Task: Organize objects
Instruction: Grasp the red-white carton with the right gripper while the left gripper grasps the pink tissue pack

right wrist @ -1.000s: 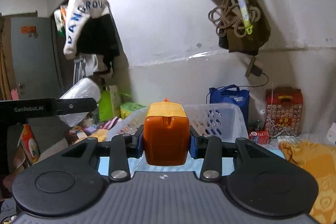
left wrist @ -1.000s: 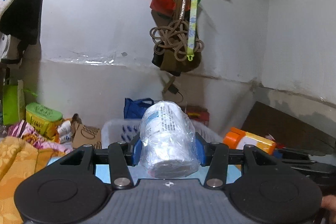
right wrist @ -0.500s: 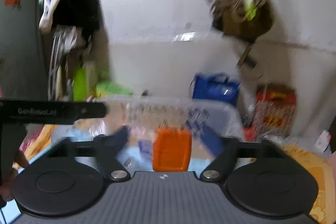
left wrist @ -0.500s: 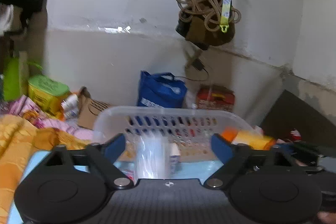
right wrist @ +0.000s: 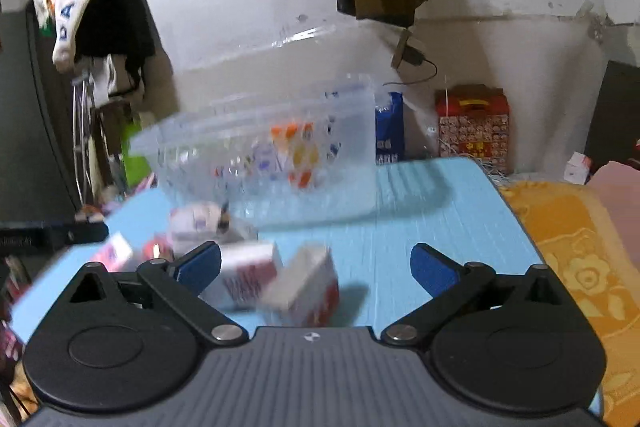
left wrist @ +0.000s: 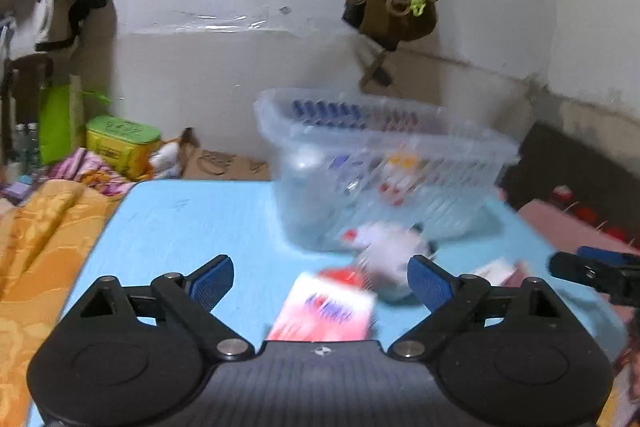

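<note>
A clear plastic basket point(left wrist: 384, 171) stands on the light blue table point(left wrist: 192, 219) and holds several items, among them an orange and white container point(right wrist: 296, 151). My left gripper point(left wrist: 320, 281) is open and empty above a red and white box point(left wrist: 324, 311). A white bundle point(left wrist: 390, 247) lies just before the basket. My right gripper point(right wrist: 316, 267) is open and empty over two red and white boxes point(right wrist: 304, 287). The basket also shows in the right wrist view point(right wrist: 264, 155). Both views are motion-blurred.
Orange patterned cloth point(left wrist: 36, 247) borders the table on the left and also on the right point(right wrist: 576, 251). A green tin point(left wrist: 120, 143), a red gift box point(right wrist: 474, 127) and a blue bag point(right wrist: 390, 135) stand by the white wall. The right gripper's finger point(left wrist: 592, 271) shows at the right.
My left gripper let go of the wrapped white bottle and my right let go of the orange container. Both opened and pulled back and down toward the boxes on the table.
</note>
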A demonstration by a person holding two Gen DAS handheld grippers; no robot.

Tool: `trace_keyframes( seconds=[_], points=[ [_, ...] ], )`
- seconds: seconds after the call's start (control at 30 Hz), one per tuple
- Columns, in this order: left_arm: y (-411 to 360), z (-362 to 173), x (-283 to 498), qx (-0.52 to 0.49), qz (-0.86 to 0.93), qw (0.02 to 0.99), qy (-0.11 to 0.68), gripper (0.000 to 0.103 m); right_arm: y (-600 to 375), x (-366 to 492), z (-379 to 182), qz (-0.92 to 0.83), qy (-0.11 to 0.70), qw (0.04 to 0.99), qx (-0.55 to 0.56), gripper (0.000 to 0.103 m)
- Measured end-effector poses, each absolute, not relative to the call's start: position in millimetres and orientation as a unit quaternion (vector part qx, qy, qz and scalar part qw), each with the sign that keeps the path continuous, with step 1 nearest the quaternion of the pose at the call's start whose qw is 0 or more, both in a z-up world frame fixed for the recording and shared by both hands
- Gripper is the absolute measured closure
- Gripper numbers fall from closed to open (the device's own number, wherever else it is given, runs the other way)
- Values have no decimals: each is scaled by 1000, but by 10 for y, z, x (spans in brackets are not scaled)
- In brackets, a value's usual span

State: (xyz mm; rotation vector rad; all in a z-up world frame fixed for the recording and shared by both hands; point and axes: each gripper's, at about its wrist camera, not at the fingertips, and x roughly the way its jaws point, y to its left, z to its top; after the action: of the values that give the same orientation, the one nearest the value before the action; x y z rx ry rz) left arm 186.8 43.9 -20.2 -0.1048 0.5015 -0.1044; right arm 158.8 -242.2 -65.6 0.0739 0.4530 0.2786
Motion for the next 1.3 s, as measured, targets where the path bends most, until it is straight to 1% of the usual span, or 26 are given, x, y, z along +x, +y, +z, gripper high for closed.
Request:
trace_keyframes(
  seconds=[0.1, 0.2, 0.33, 0.5, 0.6, 0.63, 0.7, 0.73, 0.77, 0.8, 0.83, 0.87, 1.0, 1.07, 1.1, 1.3],
  points=[
    [496, -290, 1832, -46, -31, 967, 249, 7, -2289, 1604, -691, 137, 251, 958, 6, 0],
    [476, -405, 1821, -25, -24, 962, 270, 7, -2202, 1658, -728, 141, 263, 954, 11, 0],
    [431, -505, 1822, -1, -27, 959, 281, 7, -2103, 1710, -781, 147, 274, 950, -17, 0],
    [410, -545, 1787, 8, -29, 959, 283, 7, -2060, 1771, -807, 149, 278, 949, -16, 18],
    [337, -592, 1778, 20, -41, 957, 287, 8, -2032, 1796, -820, 153, 282, 947, -11, 27],
    [304, -598, 1765, 29, -44, 957, 286, 8, -2013, 1809, -829, 155, 283, 946, -14, 29],
    [248, -609, 1719, 46, -48, 958, 279, 9, -1975, 1808, -843, 155, 283, 946, -28, 40],
    [226, -602, 1695, 51, -49, 959, 274, 10, -1958, 1807, -847, 153, 283, 946, -35, 43],
    [214, -602, 1675, 53, -50, 960, 271, 11, -1950, 1806, -851, 151, 284, 946, -39, 49],
    [205, -595, 1659, 54, -53, 960, 268, 13, -1948, 1811, -852, 147, 287, 946, -40, 52],
    [195, -589, 1653, 56, -55, 961, 267, 18, -1949, 1820, -847, 144, 290, 945, -38, 52],
    [186, -589, 1654, 59, -56, 960, 267, 20, -1950, 1825, -843, 141, 291, 946, -36, 52],
    [153, -599, 1665, 67, -49, 959, 269, 20, -1927, 1842, -833, 122, 284, 950, -36, 51],
    [164, -590, 1664, 65, -50, 960, 266, 29, -1912, 1858, -838, 123, 285, 950, -39, 52],
    [162, -587, 1661, 66, -48, 961, 265, 39, -1901, 1863, -848, 123, 288, 949, -43, 60],
    [236, -536, 1611, 52, -49, 965, 252, 42, -1961, 1824, -796, 124, 285, 949, -48, 65]
  ],
)
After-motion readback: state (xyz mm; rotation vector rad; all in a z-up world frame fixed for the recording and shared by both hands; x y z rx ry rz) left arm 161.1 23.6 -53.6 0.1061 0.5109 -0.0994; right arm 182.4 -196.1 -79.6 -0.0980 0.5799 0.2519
